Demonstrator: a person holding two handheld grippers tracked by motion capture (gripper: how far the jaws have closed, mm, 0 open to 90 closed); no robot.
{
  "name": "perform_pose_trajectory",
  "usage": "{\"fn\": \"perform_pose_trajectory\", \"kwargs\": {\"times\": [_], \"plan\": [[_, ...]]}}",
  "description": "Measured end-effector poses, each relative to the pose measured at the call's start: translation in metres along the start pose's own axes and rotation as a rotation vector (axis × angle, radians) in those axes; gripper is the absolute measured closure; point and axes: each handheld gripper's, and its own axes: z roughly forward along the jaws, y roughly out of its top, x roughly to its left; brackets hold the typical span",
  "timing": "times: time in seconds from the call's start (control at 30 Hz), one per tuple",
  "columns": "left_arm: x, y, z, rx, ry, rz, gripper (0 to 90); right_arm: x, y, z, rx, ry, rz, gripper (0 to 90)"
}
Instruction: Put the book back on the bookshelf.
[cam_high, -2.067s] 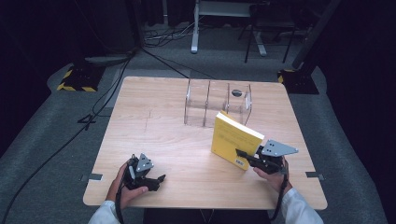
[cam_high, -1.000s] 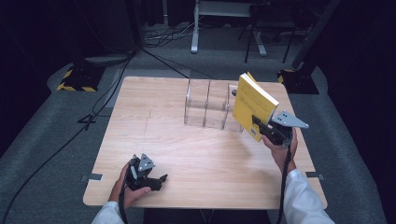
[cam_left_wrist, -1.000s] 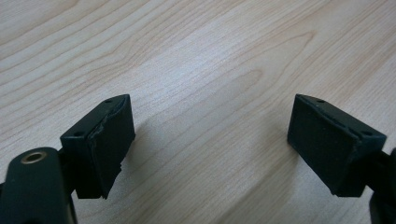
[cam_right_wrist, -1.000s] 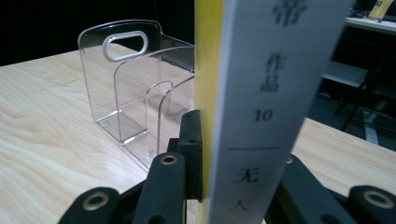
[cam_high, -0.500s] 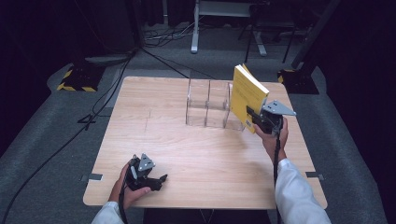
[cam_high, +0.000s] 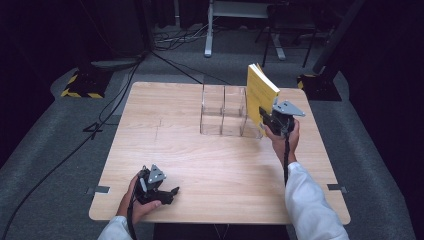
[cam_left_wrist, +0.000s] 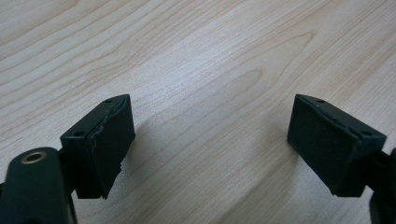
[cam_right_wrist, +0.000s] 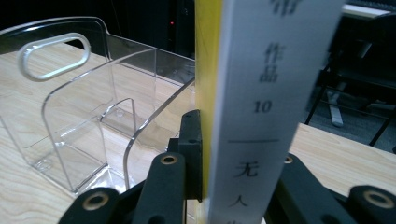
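Book (cam_high: 260, 95) hangs upright above the clear rack (cam_high: 222, 112), pinched low by the right gripper (cam_high: 274, 119); it may tip or catch a divider. Left gripper (cam_high: 167, 192) rests wide on the tabletop (cam_high: 225, 165).

Light wooden table (cam_high: 210, 170); clear three-bay organizer (cam_high: 223, 112) standing on far half (bays empty).

Yellow book (cam_high: 260, 95), clamped in right gripper (cam_high: 270, 119), lifted off table (cam_high: 165, 140) since two seconds ago. Carried away from near edge toward clear rack (cam_high: 225, 112). Now held upright above rack's right end, right hand (cam_high: 282, 140) farther forward.
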Motion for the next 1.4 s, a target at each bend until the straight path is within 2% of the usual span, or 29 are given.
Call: {"fn": "perform_pose_trajectory", "kwargs": {"times": [0.33,0.63,0.8,0.97,1.1,1.13,1.23,1.4], "plan": [[0.0,0.0,0.0,0.0,0.0,0.0,15.5,-0.001,-0.007,0.021,0.004,-0.022,0.013,76.2],[0.0,0.0,0.0,-0.001,0.007,0.011,15.9,0.001,-0.012,0.028,0.005,-0.037,0.023,76.2],[-0.001,0.0,-0.001,0.002,-0.003,0.015,16.0,0.001,-0.02,0.031,0.018,-0.037,0.033,76.1],[-0.001,-0.001,-0.001,0.0,-0.012,0.023,16.0,-0.001,-0.026,0.032,0.006,-0.033,0.054,76.0],[-0.001,-0.001,-0.001,0.001,-0.012,0.023,16.0,0.001,-0.028,0.031,0.007,-0.035,0.039,75.9],[-0.001,-0.001,-0.002,0.002,-0.004,0.036,16.0,0.0,-0.03,0.03,0.013,-0.028,0.047,75.7],[-0.001,-0.001,-0.002,0.003,-0.002,0.034,16.0,-0.002,-0.033,0.029,0.02,-0.022,0.059,75.4],[-0.001,-0.001,-0.002,0.006,-0.008,0.033,16.0,-0.003,-0.034,0.024,0.033,-0.019,0.05,74.2]]}}
